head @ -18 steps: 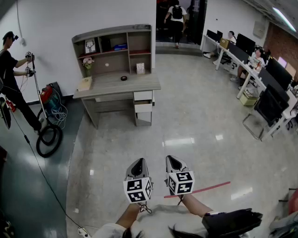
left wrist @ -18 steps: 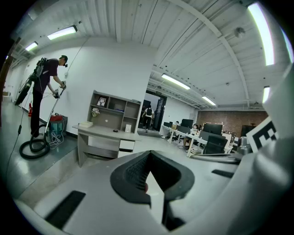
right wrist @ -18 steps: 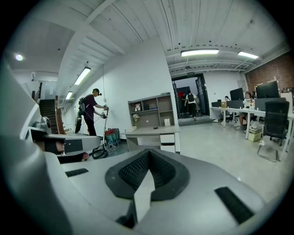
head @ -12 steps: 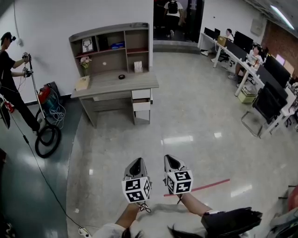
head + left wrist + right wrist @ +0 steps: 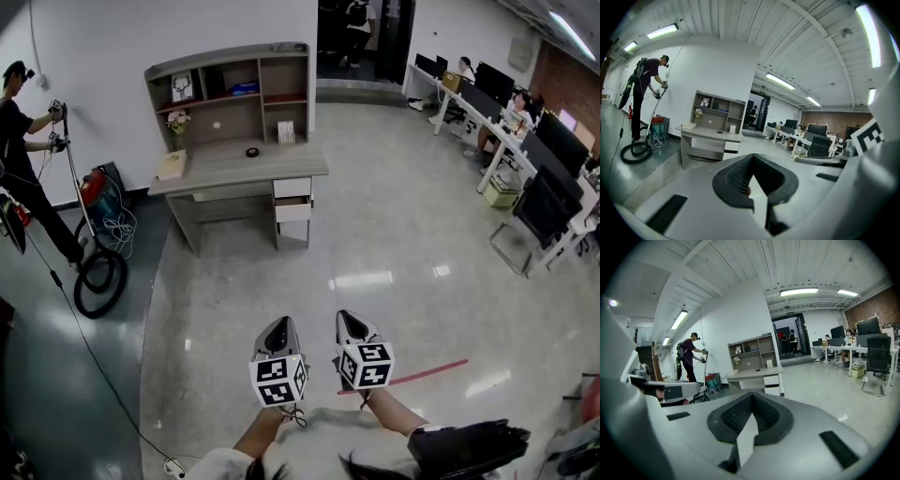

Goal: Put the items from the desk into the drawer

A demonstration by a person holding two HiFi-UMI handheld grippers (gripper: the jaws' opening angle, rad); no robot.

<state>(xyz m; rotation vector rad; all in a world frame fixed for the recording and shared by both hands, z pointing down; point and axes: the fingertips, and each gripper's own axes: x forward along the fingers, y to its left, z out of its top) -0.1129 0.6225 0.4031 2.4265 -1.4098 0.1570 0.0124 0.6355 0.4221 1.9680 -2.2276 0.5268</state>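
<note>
A grey desk with a shelf unit on top stands far across the floor against the white wall. On it lie a tan box, a small dark round thing and a white item, with flowers beside them. Its drawers are at the right end, one slightly out. My left gripper and right gripper are side by side, well short of the desk, both shut and empty. The desk shows beyond the left jaws, and the desk beyond the right jaws.
A person at the left works with a pole tool by a red canister; a coiled hose and cable lie on the floor. Office desks with monitors and chairs line the right. A red tape strip marks the floor.
The head view has shifted slightly, and both grippers sit a little lower in it, still shut and side by side. A person in the far doorway has walked further away.
</note>
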